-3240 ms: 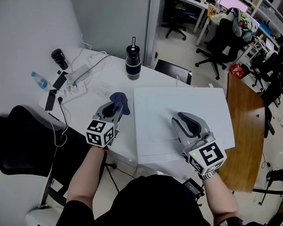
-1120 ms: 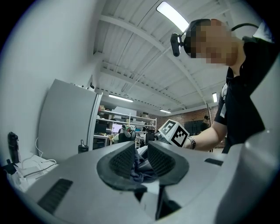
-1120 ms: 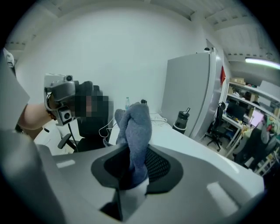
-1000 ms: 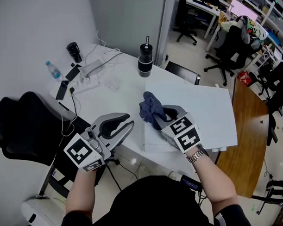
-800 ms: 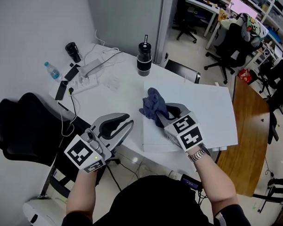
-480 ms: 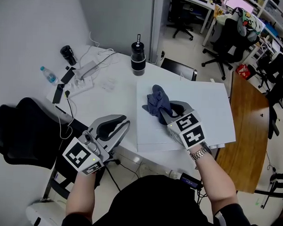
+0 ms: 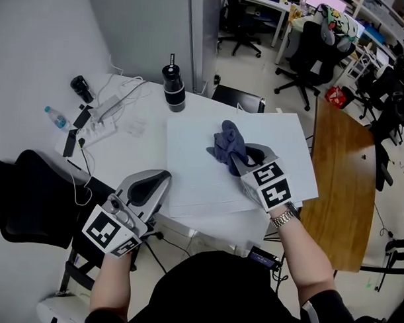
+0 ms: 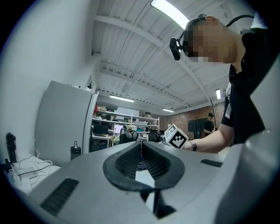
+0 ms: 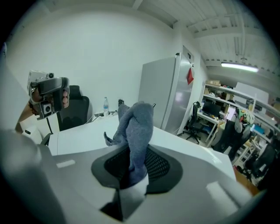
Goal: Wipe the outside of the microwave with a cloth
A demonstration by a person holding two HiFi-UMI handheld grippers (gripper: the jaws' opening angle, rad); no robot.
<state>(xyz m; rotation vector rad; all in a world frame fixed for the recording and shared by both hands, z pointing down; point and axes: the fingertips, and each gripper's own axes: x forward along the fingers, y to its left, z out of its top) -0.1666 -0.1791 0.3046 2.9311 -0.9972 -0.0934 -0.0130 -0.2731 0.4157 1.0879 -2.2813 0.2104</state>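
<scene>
The white microwave stands on the white table, and I see its flat top from above. My right gripper is shut on a bunched blue-grey cloth and holds it on that top, near the middle. In the right gripper view the cloth rises from between the jaws over the white top. My left gripper hangs off the microwave's near left corner. Its jaws are closing, almost together, and in the left gripper view nothing lies between the pads.
A black bottle, a water bottle, a power strip with cables and a small black cylinder sit on the table's far left. A black chair stands at the left, a wooden table at the right.
The right gripper has carried the cloth from the microwave's left edge to the middle of its top. The left gripper's jaws have come together and it has drawn back towards me.
</scene>
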